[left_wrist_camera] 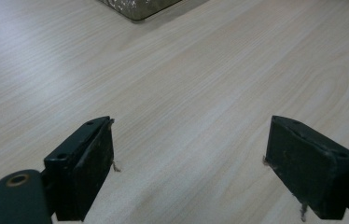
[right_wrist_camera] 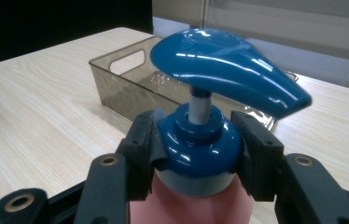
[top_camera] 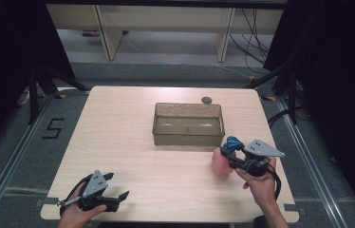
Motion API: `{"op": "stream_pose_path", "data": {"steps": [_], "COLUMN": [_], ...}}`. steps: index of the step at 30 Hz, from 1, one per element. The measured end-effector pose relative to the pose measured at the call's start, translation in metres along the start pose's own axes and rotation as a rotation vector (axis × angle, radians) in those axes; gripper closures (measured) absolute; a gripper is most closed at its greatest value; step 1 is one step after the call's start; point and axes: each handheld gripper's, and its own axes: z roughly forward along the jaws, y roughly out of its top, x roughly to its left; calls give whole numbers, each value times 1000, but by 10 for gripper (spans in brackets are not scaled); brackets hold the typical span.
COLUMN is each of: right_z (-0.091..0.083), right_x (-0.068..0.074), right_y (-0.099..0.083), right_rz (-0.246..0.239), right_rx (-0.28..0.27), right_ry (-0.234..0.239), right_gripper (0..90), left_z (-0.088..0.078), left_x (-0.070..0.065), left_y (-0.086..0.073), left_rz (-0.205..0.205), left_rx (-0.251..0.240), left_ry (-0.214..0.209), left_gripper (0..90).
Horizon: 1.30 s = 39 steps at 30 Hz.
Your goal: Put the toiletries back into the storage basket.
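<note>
On the counter [top_camera: 133, 156], just before the clear plastic bin [top_camera: 188, 124], stands a pink pump bottle [top_camera: 221, 160]. The right gripper [right_wrist_camera: 196, 149] fingers clamp its blue collar: glossy, probably slippery, top-heavy, so that neck grip suits. The left gripper [left_wrist_camera: 189, 163] fingers stand apart, empty.

Both grippers, left gripper [top_camera: 116, 186] and right gripper [top_camera: 230, 158], are black, topped by grey three-cornered plates, with brass-ringed screw holes and trailing black cables.

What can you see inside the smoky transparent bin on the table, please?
The bin looks empty: its floor shows only glare in the high view. In the right gripper view, the blue pump head of the pink bottle covers part of its interior.
</note>
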Motion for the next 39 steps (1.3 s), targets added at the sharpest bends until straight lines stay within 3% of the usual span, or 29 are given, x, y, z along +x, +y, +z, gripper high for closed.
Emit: {"op": "stream_pose_path", "data": {"steps": [1,2,4,5,6,8,13,16,17,20,39], "right_z": [0,-1,0,1,-1,0,-1,-2,-3,-3,1], "right_x": [2,0,3,2,4,2,4,3,3,2,1], "right_y": [1,2,3,4,6,8,15,20,21,26,51], "right_rz": [20,-10,11,-2,28,-14,11,5,0,-2,-22], "right_rx": [6,8,6,3,14,-8,-11,-22,-21,-18,-48], "right_ry": [13,4,14,12,13,15,21,27,24,19,17], "right_gripper": [537,537,537,537,537,537,537,537,537,537,537], "left_z": [0,0,0,0,0,0,0,1,0,-1,-1], "left_x": [0,0,0,0,0,0,0,0,2,1,0], "left_y": [0,0,0,0,0,0,-1,-1,0,0,0], "left_rz": [1,9,10,3,3,4,1,-6,17,0,5], "left_rx": [0,5,5,0,-3,3,-6,-11,5,-6,-3], "left_ry": [0,-2,-2,-4,-8,-1,-8,-7,-4,-8,-14], "left_gripper": [148,148,148,148,148,148,148,148,148,148,148]}}
